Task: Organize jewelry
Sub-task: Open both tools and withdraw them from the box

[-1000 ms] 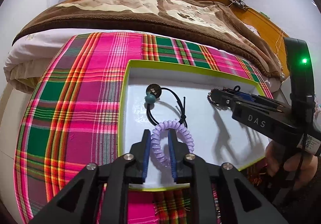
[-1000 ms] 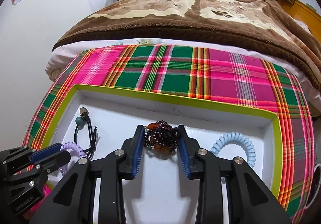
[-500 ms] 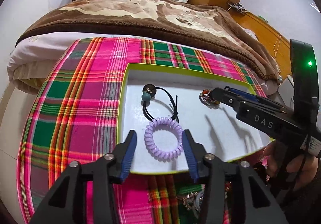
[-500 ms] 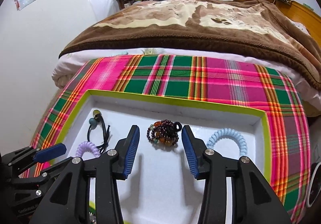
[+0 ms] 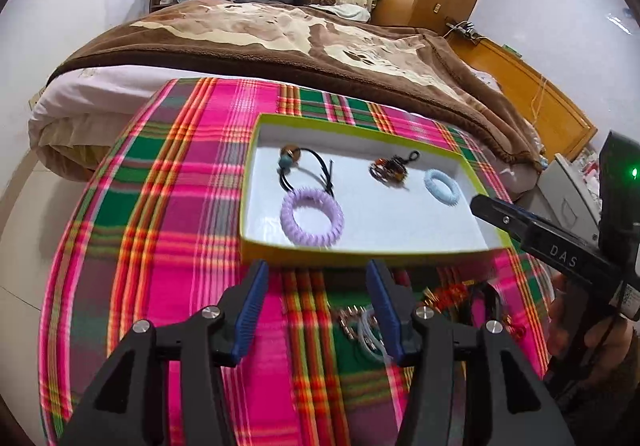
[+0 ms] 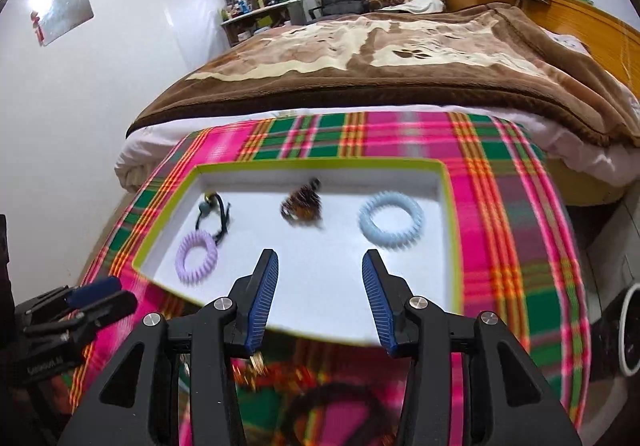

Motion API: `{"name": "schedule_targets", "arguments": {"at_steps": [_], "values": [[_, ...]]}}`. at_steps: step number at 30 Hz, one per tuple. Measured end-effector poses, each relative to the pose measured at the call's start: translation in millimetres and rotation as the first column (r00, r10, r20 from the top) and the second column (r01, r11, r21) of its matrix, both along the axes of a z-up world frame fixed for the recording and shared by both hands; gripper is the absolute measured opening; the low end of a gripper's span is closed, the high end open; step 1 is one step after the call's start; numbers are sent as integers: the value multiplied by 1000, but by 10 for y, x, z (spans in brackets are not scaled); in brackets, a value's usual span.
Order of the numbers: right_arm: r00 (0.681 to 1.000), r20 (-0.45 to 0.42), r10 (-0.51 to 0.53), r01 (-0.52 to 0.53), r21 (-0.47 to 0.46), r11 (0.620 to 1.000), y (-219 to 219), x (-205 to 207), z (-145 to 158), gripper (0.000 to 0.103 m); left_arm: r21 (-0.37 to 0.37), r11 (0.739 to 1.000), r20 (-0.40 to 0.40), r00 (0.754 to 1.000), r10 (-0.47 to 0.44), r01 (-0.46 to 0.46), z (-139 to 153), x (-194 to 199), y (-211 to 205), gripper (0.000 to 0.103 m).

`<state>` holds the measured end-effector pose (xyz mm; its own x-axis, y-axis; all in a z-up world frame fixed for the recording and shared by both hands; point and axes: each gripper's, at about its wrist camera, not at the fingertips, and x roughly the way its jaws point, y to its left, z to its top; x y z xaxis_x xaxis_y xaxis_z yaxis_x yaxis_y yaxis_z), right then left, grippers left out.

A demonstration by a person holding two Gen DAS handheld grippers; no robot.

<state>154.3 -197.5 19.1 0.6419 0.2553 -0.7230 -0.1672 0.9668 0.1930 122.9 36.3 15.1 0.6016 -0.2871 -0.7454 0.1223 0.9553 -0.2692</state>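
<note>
Landmark = shallow white tray w/ lime-green rim (image 5: pixel 362 251) (image 6: pixel 450 206), sitting on pink/green/orange plaid cloth (image 5: pixel 168 206) (image 6: pixel 508 206) over the bench.

Left claw (image 5: pixel 316 312): released, blue-padded fingers spread wide, nothing between them. Sits on the near side of the tray, outside its front rim, above the cloth.

Right claw (image 6: pixel 318 300): also released, fingers wide apart, empty. Hovers over the tray's near edge, tips above the white floor. In left wrist view it enters from the tray's right side (image 5: pixel 496 210).

Inside tray:
- lilac spiral coil hair tie (image 5: pixel 312 216) (image 6: pixel 197 256), near-left part, lying flat.
- black elastic hair tie w/ teal bead and brown disc (image 5: pixel 306 170) (image 6: pixel 214 212), far-left corner, touching the lilac coil's far edge.
- dark beaded bracelet w/ amber and red beads (image 5: pixel 390 169) (image 6: pixel 302 204), far-centre; blurred in right view.
- pale blue spiral coil hair tie (image 5: pixel 442 184) (image 6: pixel 391 218), right part, apart from the rest.

Outside tray, near side: loose jewelry pile (image 5: pixel 400 314) (image 6: pixel 280 370) on cloth, partly hidden by claws, too blurred to itemise.

Beyond tray's far side: bed w/ brown fleece blanket (image 5: pixel 300 34) (image 6: pixel 380 58).
</note>
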Motion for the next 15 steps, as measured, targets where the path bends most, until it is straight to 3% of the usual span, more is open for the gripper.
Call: {"name": "schedule_targets", "arguments": {"at_steps": [15], "values": [[995,-32,-94,95,15,995,-604,-745,-215,45,-34,999,-32,999,16,-17,-169,-404,27,53]]}}
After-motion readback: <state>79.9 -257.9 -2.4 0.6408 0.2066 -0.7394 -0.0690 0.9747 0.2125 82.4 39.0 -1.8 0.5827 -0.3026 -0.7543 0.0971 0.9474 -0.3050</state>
